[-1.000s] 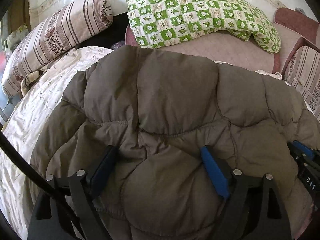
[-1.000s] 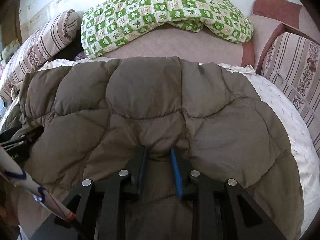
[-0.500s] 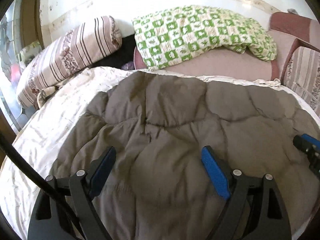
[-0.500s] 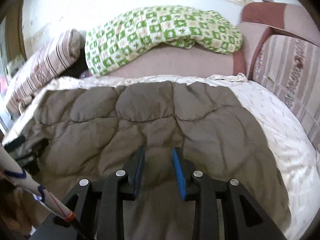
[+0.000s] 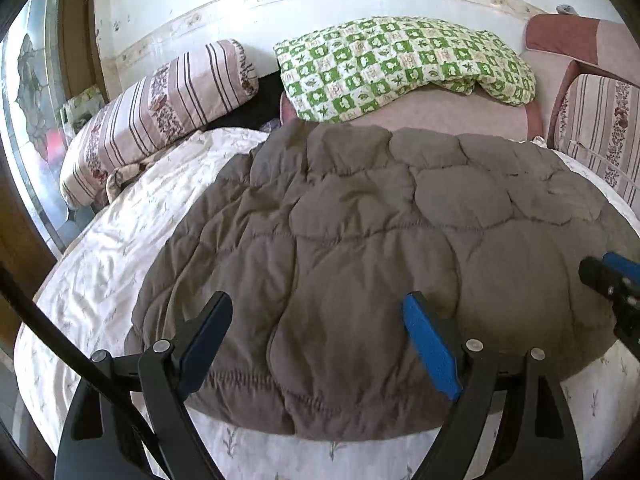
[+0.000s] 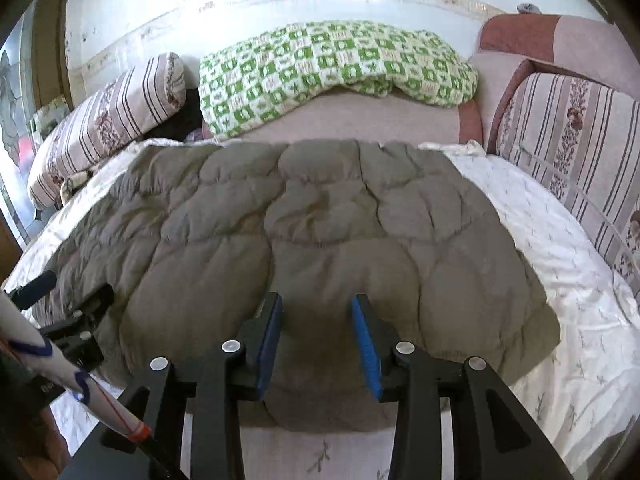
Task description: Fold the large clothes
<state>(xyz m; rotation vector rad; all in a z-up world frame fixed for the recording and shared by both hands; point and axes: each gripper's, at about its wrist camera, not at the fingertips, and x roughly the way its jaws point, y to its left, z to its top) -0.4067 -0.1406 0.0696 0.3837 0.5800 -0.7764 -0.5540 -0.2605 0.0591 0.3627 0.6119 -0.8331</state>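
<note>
A brown quilted puffer garment [image 5: 380, 248] lies folded flat on a white bedsheet [image 5: 120, 240]; it also shows in the right wrist view [image 6: 320, 220]. My left gripper [image 5: 318, 308] is wide open and empty, hovering over the garment's near edge. My right gripper [image 6: 318, 312] is open and empty, its fingers partly spread above the garment's near edge. The right gripper's tip [image 5: 612, 276] shows at the right edge of the left wrist view, and the left gripper [image 6: 60, 304] shows at the left of the right wrist view.
A green-and-white checked blanket [image 5: 404, 60] lies on a pink couch seat [image 5: 448, 112] behind the bed. A striped bolster pillow [image 5: 160, 108] lies at the back left. A striped armchair cushion [image 6: 576, 140] stands at the right. White sheet [image 6: 560, 240] lies right of the garment.
Both grippers have pulled back and up from the garment. The right gripper, earlier pinched on the fabric, has opened and let go. The garment now lies flat on the sheet.
</note>
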